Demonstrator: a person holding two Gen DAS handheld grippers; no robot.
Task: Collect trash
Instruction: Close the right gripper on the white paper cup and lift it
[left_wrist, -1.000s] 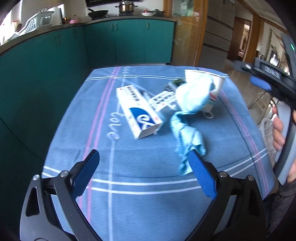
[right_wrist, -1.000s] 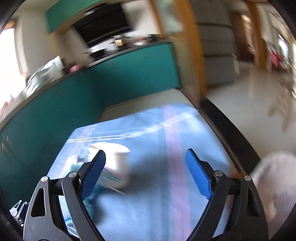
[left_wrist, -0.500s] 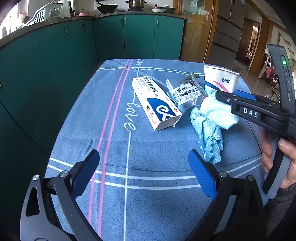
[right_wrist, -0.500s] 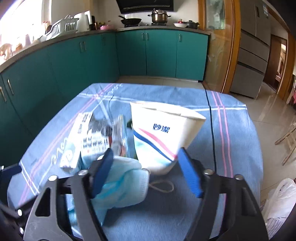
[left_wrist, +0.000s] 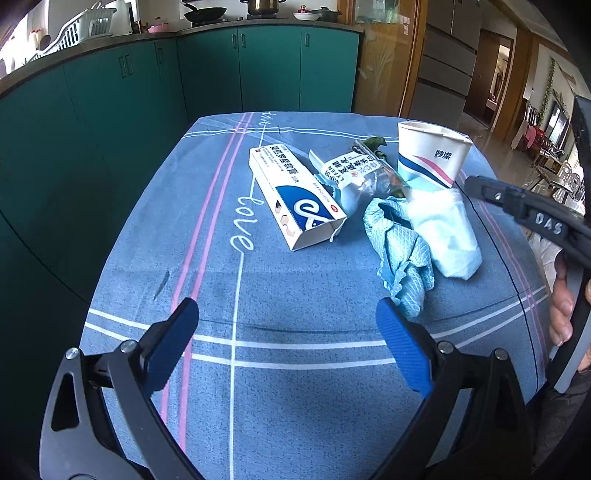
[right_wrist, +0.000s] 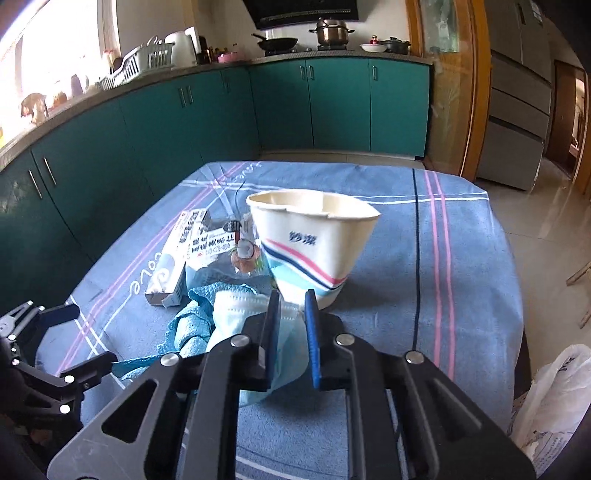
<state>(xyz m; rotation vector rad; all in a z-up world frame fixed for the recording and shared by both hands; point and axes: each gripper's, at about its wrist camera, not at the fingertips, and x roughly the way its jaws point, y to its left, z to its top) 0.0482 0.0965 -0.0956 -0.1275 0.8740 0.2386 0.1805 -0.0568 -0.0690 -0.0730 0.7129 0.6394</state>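
Observation:
Trash lies on a blue tablecloth (left_wrist: 295, 280): a white and blue carton (left_wrist: 295, 195), a crumpled wrapper (left_wrist: 354, 173), a paper cup (left_wrist: 432, 158), a blue rag (left_wrist: 402, 254) and a pale blue face mask (left_wrist: 447, 229). My right gripper (right_wrist: 290, 301) is shut on the face mask (right_wrist: 236, 314) just in front of the paper cup (right_wrist: 314, 240). My left gripper (left_wrist: 288, 317) is open and empty above the near part of the cloth, short of the rag.
A white plastic bag (right_wrist: 554, 398) hangs off the table's right side. Teal cabinets (left_wrist: 110, 110) run along the left and back. The right gripper's handle and hand (left_wrist: 554, 251) are at the right edge of the left view.
My right gripper has closed on the face mask; half a second ago its jaws were wide open around it. The left gripper has stayed open and drawn back slightly.

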